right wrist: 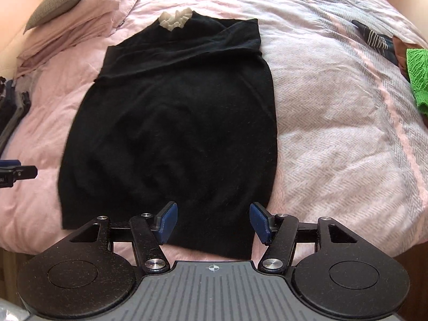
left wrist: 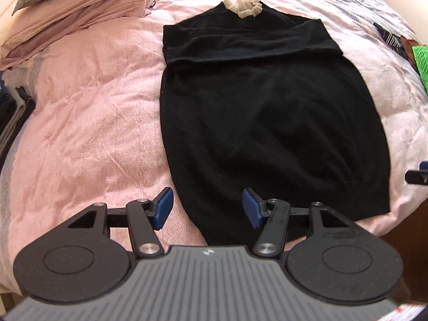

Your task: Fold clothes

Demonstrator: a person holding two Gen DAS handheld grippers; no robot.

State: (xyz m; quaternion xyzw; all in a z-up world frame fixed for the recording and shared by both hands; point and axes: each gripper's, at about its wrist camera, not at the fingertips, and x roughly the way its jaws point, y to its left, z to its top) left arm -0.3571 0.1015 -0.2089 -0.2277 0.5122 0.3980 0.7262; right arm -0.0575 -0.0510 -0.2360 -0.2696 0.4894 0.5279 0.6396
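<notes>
One black knit sweater (left wrist: 262,112) flat at centre of pink duvet (left wrist: 88,112), cream ruffled collar (left wrist: 244,6) at 12 o'clock, hem at 6. Sleeves already folded across chest; I judge bottom-to-top fold remaining. My left gripper (left wrist: 207,208) over hem's left corner, jaws apart, gripping nothing. My right gripper (right wrist: 212,223) over hem's right corner, jaws wide, empty. Pink pillows (left wrist: 80,8) at 10 o'clock, green garment (right wrist: 418,80) at 3, dark clothes pile (left wrist: 13,112) at 9.
</notes>
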